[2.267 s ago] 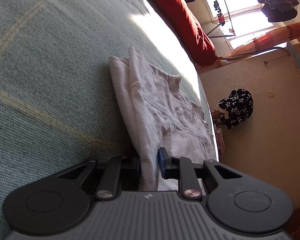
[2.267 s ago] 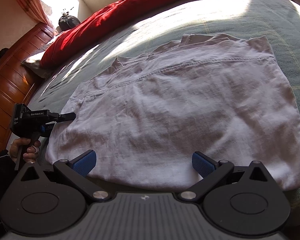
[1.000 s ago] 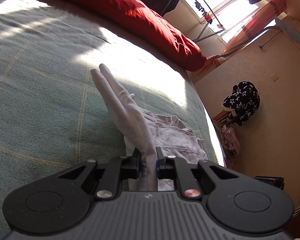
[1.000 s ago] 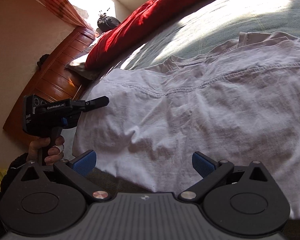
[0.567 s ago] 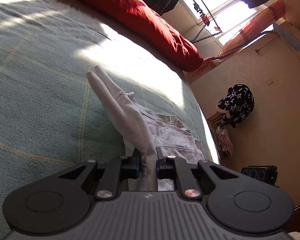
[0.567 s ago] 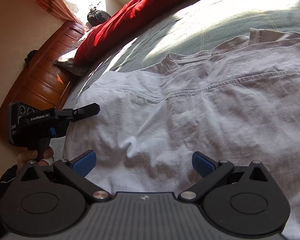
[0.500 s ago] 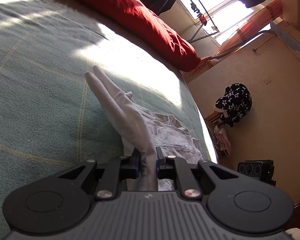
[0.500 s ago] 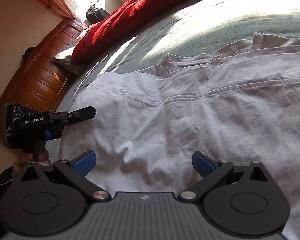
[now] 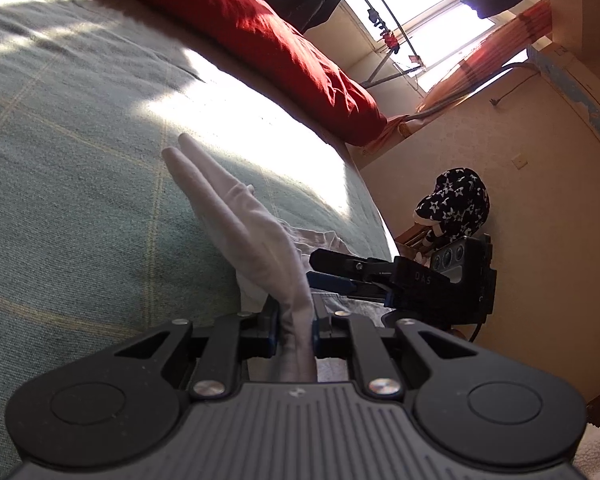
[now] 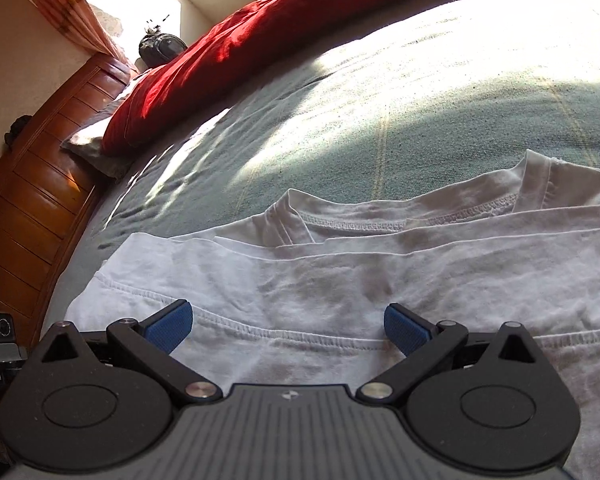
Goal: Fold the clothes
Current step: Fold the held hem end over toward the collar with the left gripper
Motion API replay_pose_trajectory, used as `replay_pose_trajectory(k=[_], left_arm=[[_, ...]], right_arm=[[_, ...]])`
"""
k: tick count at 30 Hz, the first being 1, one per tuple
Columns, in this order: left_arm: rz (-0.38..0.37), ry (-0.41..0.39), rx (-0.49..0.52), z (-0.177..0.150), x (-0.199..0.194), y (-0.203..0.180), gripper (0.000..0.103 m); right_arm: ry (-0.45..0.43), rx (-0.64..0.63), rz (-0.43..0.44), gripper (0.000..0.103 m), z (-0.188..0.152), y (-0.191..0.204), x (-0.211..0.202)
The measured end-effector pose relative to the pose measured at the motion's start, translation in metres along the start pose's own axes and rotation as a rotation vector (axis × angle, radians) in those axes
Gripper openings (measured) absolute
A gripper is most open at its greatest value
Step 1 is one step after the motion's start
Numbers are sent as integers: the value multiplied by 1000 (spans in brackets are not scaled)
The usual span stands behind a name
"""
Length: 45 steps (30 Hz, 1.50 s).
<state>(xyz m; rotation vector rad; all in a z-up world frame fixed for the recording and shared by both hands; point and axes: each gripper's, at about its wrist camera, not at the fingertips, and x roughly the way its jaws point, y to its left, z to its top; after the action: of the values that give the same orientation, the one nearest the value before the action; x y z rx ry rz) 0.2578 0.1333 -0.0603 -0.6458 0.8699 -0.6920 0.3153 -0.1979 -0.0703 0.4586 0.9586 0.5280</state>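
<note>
Green bedspread carries the white shirt; its hem runs crosswise just ahead of the spread right claw, while the left claw pinches a lifted edge.

Left gripper: matte black housing, ribbed top plate, two round caps, silver pivot screws on black linkage arms, blue-edged pads. Right gripper: same black ribbed build, silver screws, textured blue pads; side body lettered "D A S", three round lenses.
</note>
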Motion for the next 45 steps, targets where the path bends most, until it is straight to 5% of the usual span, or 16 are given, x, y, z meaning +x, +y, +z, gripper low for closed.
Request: replay_pose_trajectory(k=[5, 10, 24, 45], left_arm=[[-2, -7, -14, -1, 0, 4, 12], [4, -18, -39, -1, -2, 3, 12], [-70, -38, 11, 9, 8, -65, 12], [-108, 67, 80, 10, 104, -162, 12]], right_arm=[[-9, -11, -35, 103, 14, -1, 17], [-20, -14, -6, 103, -2, 4, -12], [-109, 75, -28, 103, -107, -42, -140], [-280, 146, -15, 103, -142, -91, -234]])
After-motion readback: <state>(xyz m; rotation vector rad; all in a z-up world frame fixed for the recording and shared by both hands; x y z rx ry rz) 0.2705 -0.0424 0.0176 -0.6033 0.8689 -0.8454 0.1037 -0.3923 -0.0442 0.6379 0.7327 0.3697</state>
